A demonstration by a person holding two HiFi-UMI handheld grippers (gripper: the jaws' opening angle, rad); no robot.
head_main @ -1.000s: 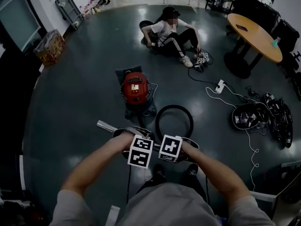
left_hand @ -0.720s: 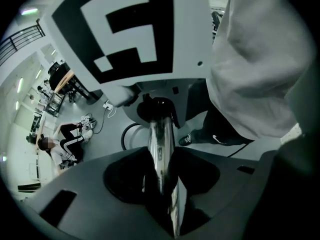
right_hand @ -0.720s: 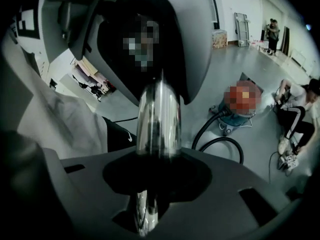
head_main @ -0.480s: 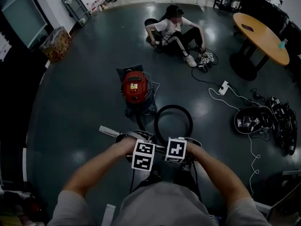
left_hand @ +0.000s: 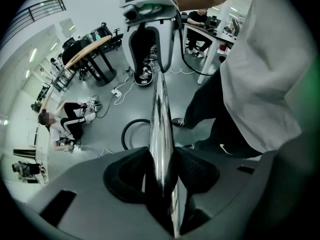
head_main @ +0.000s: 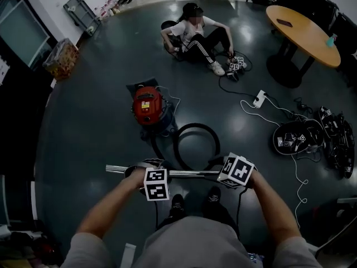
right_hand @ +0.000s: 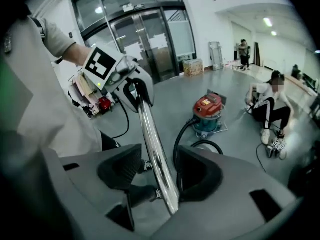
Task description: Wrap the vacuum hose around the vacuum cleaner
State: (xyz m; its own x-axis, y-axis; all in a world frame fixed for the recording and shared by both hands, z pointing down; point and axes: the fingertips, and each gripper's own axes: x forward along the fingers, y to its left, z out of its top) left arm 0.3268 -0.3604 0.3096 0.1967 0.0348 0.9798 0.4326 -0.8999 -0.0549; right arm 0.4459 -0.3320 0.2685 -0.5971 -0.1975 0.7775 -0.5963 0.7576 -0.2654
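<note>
- Two grippers share one long chrome metal wand tube, which lies level across the head view, just beyond the person's black shoes.
- The left gripper clamps the tube, with both dark pads pressed against its sides. In the head view the tube's free end sticks out past this gripper toward the left.
- The right gripper has just been opening its jaws. The tube runs between them with a clear gap at one pad and lies close to the other, so nothing squeezes it.
- The red round canister vacuum cleaner stands upright on the dark grey floor, beyond the wand and well apart from both grippers.
- The black flexible vacuum hose leaves the cleaner's base and lies in one open loop on the floor between the cleaner and the wand. It is not wound round the body.
- To the left of the cleaner the floor is bare as far as the dark wall edge.
- To the right lie a white power strip with trailing cords and a heap of black gear with marker cubes, both well apart from the hose loop.
- Beyond the cleaner a person sits on the floor, and an oval wooden table stands at the far right.
</note>
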